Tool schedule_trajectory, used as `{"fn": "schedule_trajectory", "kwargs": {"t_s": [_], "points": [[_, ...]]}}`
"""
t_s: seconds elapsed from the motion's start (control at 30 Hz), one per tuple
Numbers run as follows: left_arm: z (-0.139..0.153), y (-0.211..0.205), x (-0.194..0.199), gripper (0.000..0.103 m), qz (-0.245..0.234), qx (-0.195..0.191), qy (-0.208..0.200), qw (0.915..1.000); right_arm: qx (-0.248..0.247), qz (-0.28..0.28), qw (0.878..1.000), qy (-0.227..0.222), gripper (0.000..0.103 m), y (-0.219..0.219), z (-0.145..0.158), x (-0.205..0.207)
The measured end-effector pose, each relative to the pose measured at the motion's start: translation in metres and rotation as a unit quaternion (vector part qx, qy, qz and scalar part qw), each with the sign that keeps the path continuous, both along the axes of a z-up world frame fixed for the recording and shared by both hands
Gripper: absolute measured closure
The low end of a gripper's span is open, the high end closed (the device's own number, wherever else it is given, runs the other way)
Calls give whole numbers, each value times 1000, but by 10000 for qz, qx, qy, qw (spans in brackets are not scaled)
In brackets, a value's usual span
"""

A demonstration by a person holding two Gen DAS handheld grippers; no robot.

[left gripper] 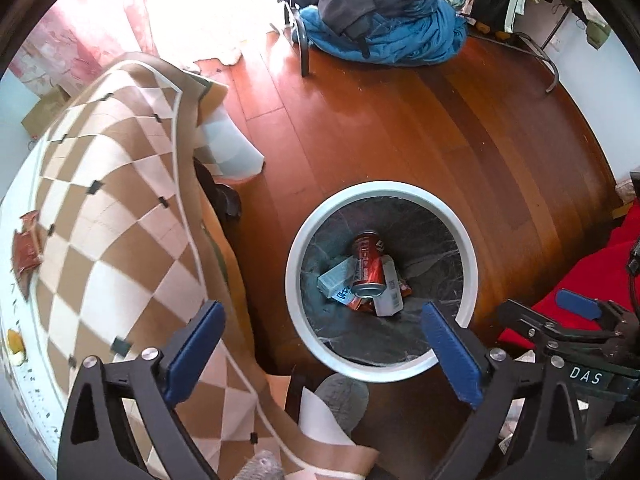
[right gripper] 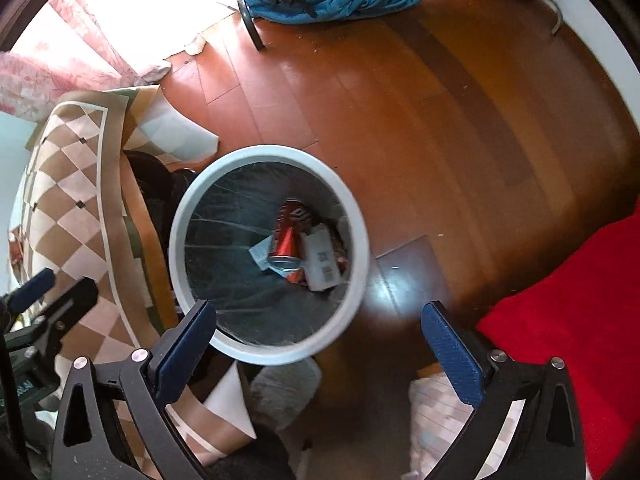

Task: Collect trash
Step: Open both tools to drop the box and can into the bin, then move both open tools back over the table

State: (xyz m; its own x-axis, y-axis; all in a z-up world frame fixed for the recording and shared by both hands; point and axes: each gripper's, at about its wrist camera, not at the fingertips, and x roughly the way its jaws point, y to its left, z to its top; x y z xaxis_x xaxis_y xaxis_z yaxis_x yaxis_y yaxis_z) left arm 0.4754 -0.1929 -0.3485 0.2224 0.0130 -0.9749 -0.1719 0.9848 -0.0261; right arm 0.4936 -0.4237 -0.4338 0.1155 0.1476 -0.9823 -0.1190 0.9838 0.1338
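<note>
Waste bin (left gripper: pixel 308 320), round, white rim, mouth uncovered and open from above; red can (left gripper: pixel 368 266) and small cartons (left gripper: pixel 388 300) lie at its bottom, walls above them free. Left tool (left gripper: pixel 320 340) and right tool (right gripper: pixel 318 332), both spread wide and empty, over the near rim. Left: worktop with checked cloth (left gripper: pixel 112 216) overhanging close beside the bin. Right: red fabric (right gripper: pixel 580 320). Far: bare wooden floor (left gripper: pixel 420 128) up to a blue bundle of clothes (left gripper: pixel 400 36) and chair legs (left gripper: pixel 304 52).

Your glossy wooden floor (right gripper: pixel 400 120) gleams around a smooth white plastic bin (right gripper: pixel 178 240), lined with wrinkled dark film; a shiny red metal can (left gripper: pixel 367 266) lies inside beside matt cardboard boxes (right gripper: pixel 320 260).
</note>
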Motion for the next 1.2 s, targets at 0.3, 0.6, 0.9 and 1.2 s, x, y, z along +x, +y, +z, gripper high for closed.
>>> {"fn": "schedule_trajectory", "kwargs": {"t_s": [0.3,0.6,0.9,1.2], "points": [[42,-3,-32,2,40,147,-300,9994,-110,-25,9989,-452,0,-7,55,-35],[105,-4,-67,2,36,124,-816,9966,-23,-45,9958,-911,0,-10,123,-77],[170,11,-104,2,160,-22,-1453,9893,346,-68,9882,-1491,0,0,208,-113],[211,96,-141,2,960,224,-1841,9779,870,525,9813,-1633,0,96,255,-130]]}}
